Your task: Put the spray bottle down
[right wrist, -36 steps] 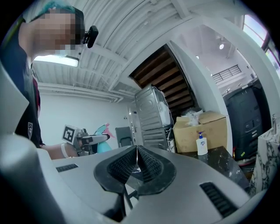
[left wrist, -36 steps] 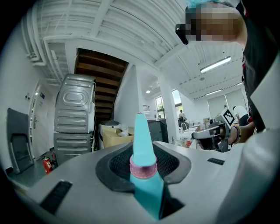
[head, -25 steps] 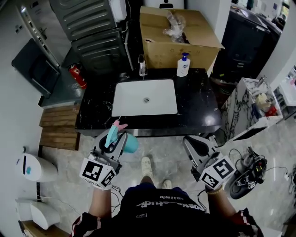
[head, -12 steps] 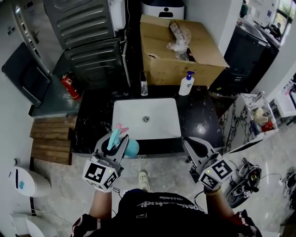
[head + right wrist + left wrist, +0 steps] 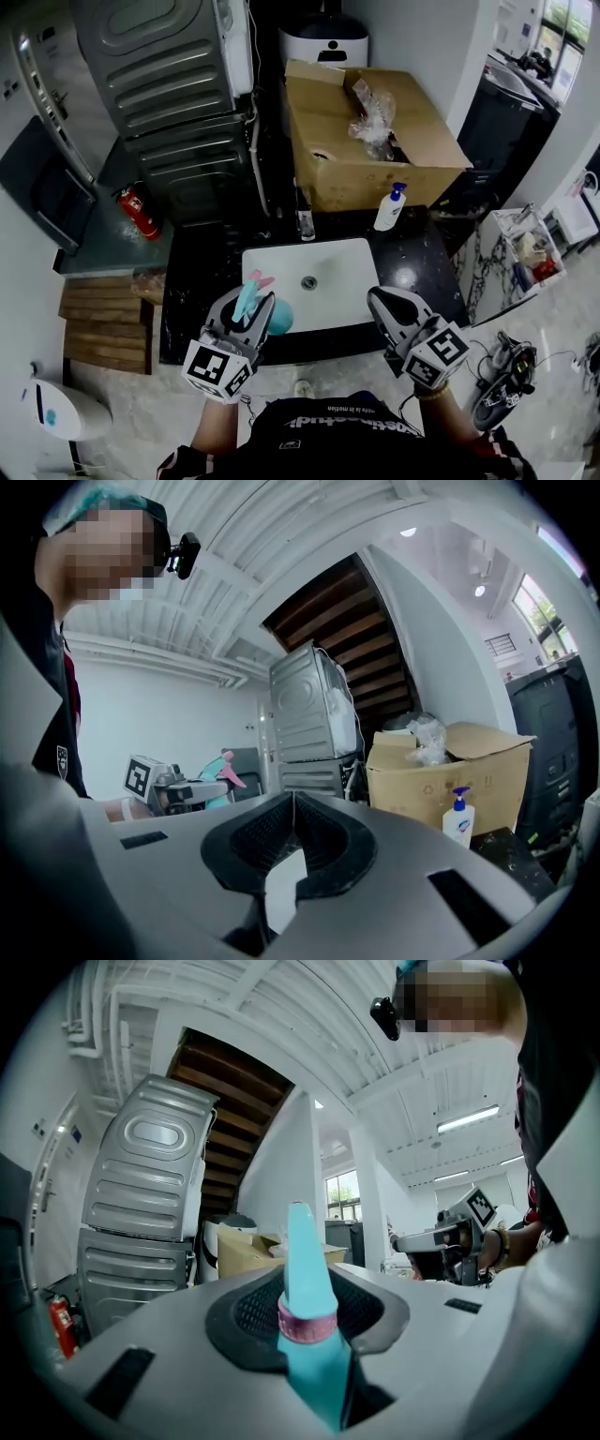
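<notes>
Spray bottle brought up to the counter, not yet put down.
It sits clamped between the left claw's jaws, nozzle poking past their tips; the right claw alongside is pinched shut and empty. Both have come from over the floor to the counter's front edge, with the basin just ahead, so a set-down spot looks within reach.

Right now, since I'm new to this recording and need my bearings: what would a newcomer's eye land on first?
First the teal spray bottle with its pink trigger, clamped in the jaws of the left gripper at the front edge of the black counter. Beyond it lies the white sink, and behind that a big open cardboard box. The right gripper has its jaws shut, empty.
</notes>
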